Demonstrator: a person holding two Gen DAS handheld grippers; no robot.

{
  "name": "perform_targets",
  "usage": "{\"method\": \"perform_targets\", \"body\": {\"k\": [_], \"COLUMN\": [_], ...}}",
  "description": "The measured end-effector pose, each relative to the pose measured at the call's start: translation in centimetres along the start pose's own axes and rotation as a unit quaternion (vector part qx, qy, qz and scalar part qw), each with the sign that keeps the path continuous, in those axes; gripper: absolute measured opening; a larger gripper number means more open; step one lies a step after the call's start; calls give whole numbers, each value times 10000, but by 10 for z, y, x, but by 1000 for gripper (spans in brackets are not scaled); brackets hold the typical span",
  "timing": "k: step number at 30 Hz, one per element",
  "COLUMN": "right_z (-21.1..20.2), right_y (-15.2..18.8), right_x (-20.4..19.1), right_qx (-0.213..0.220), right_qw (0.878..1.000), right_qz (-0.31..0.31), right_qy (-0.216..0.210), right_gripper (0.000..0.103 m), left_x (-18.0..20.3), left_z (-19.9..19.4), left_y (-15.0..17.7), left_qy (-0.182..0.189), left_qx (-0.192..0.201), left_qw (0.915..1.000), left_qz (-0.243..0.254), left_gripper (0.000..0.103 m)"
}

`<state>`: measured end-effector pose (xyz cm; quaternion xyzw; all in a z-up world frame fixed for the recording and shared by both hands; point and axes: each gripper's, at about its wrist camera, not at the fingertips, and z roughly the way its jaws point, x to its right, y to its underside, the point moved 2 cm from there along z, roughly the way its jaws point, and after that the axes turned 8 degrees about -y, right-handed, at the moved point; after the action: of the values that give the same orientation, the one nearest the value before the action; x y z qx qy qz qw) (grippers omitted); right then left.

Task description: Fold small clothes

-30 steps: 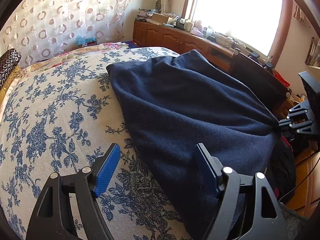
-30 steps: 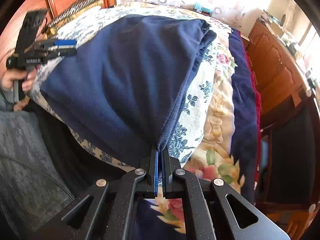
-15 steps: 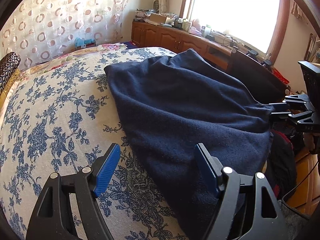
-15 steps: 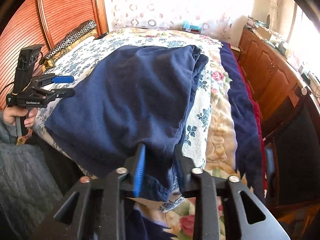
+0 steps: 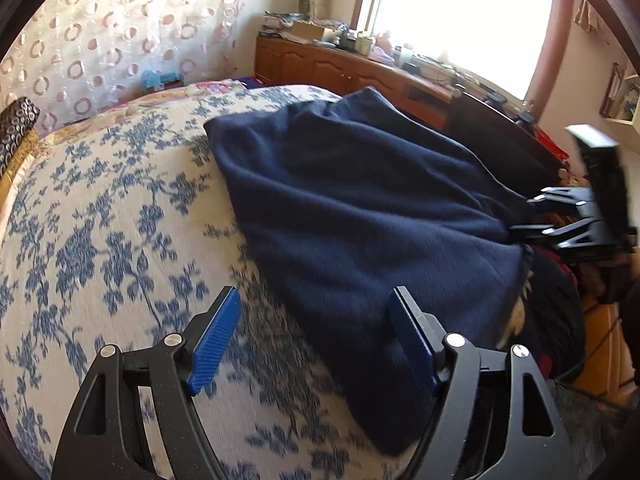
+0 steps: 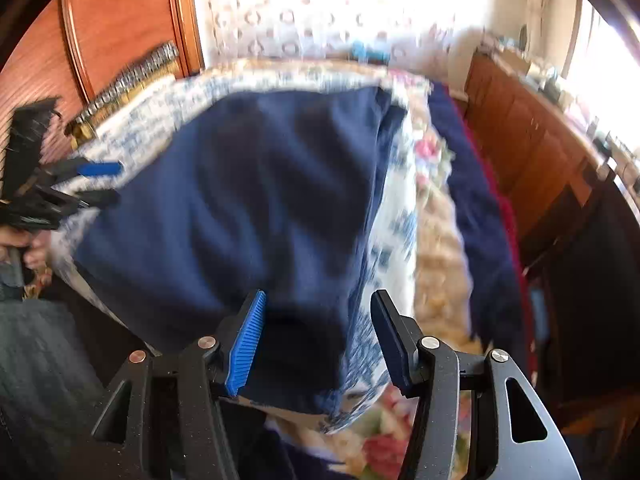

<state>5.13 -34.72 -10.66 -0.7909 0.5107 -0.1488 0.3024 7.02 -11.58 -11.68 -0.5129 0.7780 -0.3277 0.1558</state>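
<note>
Left gripper [image 5: 316,340] fingers wide apart, hovering over floral bedspread [image 5: 100,220], gripping nothing. Navy fleece garment [image 5: 360,216] spread flat on bed right of it, near edge draping off mattress. Right gripper [image 6: 318,336] fingers also spread, straddling garment's near corner, not pinching it. Wooden cabinets [image 5: 340,68] far right under window.

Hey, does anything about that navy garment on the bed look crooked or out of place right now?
Yes. The navy garment lies skewed across the floral bedspread, and its near corner droops over the bed's edge instead of lying flat. Both the left claw and right claw are open, gripping nothing.
</note>
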Motion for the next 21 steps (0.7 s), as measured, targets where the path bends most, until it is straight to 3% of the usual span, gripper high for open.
{"method": "perform_targets", "body": {"k": [2,11,14,17,19,21], "right_z": [10,12,10,6,5,4], "right_y": [6,9,6,6,4,3], "right_x": [2,8,7,0,-1,-1], "right_qx": [-30,60,33,-22,-52,-16], "right_qw": [9999,9996,9996,9989,9985,9981], "right_qz": [89,134,78,-39,-125,-97], "right_qy": [-90,-228,-271,-474,-522,-610], "right_gripper": [56,57,57,32,19,13], "left_x": [-1,5,10,15,17,15], "left_z": [-2,-8,-10,-8,-8,-11], "left_y": [4,25,27,28,28,24], "left_qy": [103,463,661,916,896,913], "left_qx": [-74,-355,-434,-531,-528,-418], "left_qw": [9999,9983,9969,9943,9945,9949], "left_qz": [-41,22,54,89,127,33], "left_gripper": [77,56,44,27,8,6]}}
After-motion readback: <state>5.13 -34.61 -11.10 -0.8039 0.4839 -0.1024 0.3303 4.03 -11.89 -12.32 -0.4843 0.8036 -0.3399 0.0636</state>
